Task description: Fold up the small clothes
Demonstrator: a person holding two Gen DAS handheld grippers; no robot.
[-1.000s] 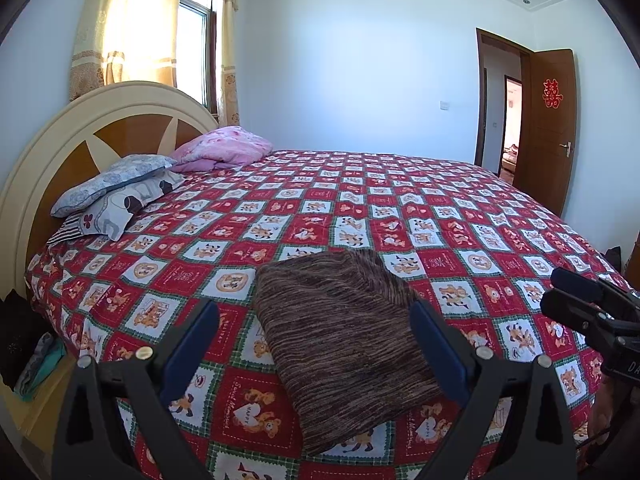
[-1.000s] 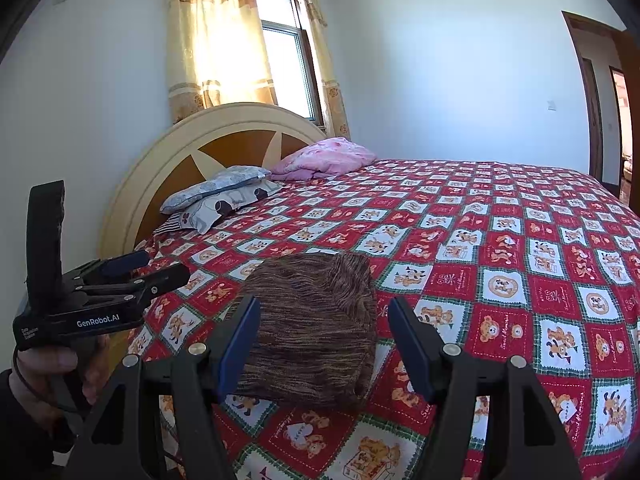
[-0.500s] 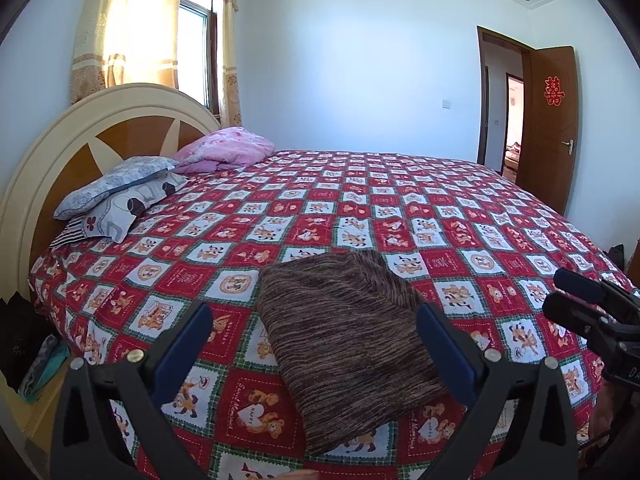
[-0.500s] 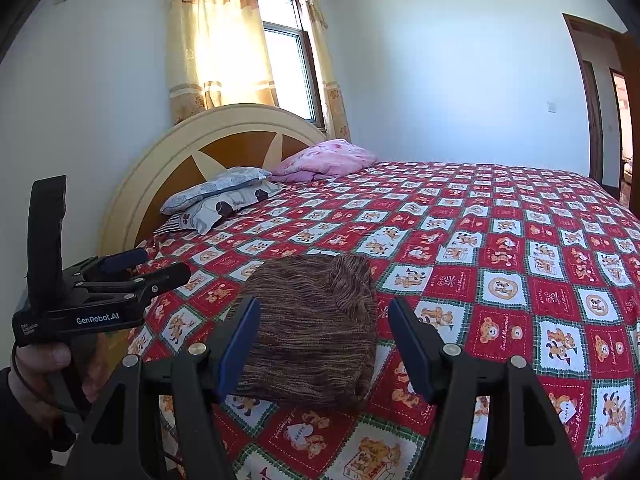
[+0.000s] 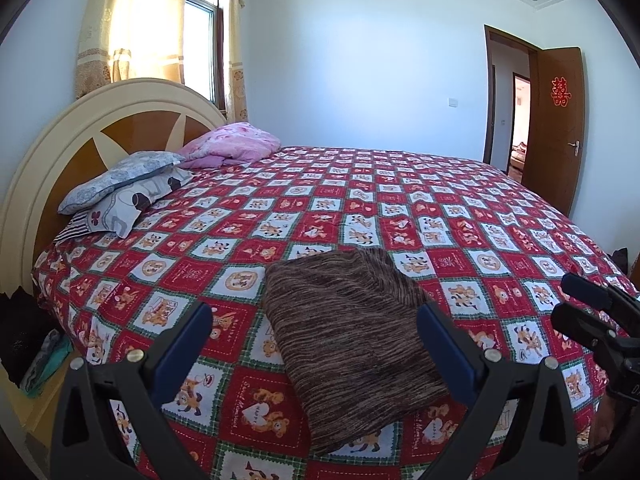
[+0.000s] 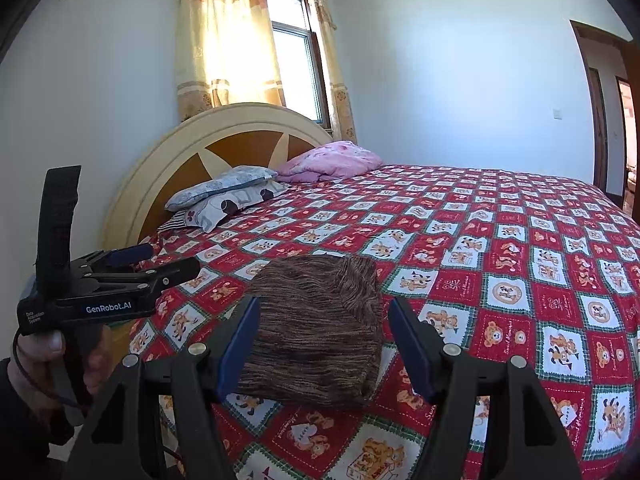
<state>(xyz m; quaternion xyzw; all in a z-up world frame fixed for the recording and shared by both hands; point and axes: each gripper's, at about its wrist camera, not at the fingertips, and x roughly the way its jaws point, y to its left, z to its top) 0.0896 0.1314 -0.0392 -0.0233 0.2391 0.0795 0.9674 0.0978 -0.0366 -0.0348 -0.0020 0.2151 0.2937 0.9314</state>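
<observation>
Left wrist view: the left gripper (image 5: 314,344) stands wide apart, holding nothing, above the near edge of the bed (image 5: 400,200). The folded brown garment (image 5: 352,340) lies flat on the red patterned cover, toward 12 o'clock from the jaws. The right gripper (image 5: 576,304) shows at 3 o'clock.

Right wrist view: the right gripper (image 6: 324,340) is wide and empty, the brown garment (image 6: 320,328) ahead between its fingers. The left gripper (image 6: 160,260) sits at 9 o'clock; pillows (image 6: 224,196) at 11.

Left hand-held gripper (image 5: 314,344) and right hand-held gripper (image 6: 324,332) both level, fingers spread wide, gripping nothing.
</observation>
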